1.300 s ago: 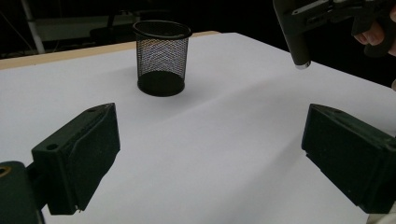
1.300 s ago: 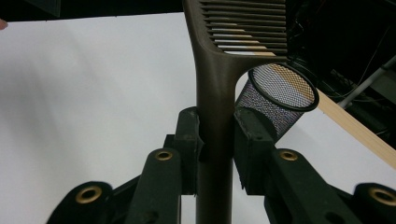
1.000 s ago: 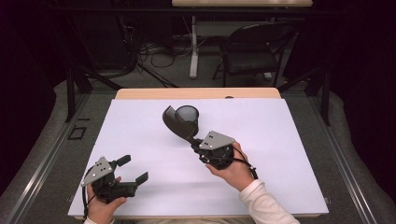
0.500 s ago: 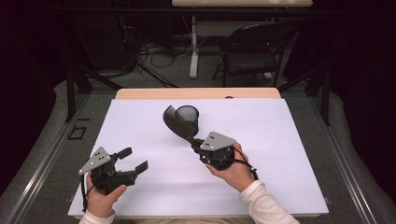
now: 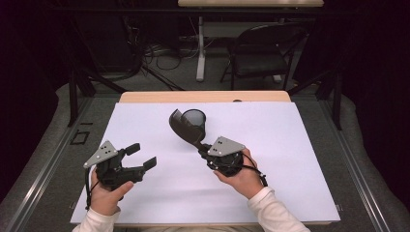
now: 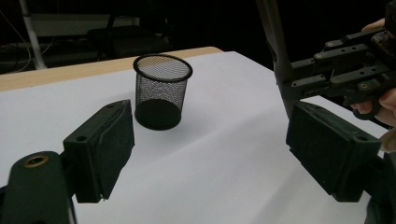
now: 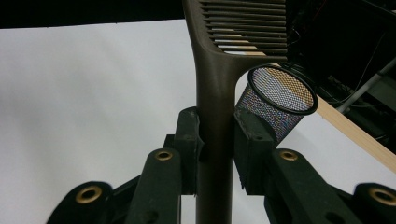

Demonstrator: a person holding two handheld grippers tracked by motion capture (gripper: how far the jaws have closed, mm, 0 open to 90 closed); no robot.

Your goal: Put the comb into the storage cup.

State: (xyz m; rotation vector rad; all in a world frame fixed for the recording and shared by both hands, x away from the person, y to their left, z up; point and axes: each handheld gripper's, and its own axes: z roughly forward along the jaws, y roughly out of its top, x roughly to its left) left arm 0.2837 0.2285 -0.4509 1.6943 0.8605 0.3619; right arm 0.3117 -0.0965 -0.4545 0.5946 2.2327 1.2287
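Between the right tool's (image 5: pixel 202 146) jaws sat a dark comb's (image 7: pixel 219 93) handle, clamped tight, teeth up beside the mesh cup (image 5: pixel 194 122) mid-table (image 5: pixel 300 145). Left tool (image 5: pixel 140 155) hung released near the front-left, holding nothing.

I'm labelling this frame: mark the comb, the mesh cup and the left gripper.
comb (image 7: pixel 214 84), right gripper view, on its handle.
mesh cup (image 6: pixel 161 91), left gripper view, on its side wall.
left gripper (image 5: pixel 140 157), high view, between its open jaws.
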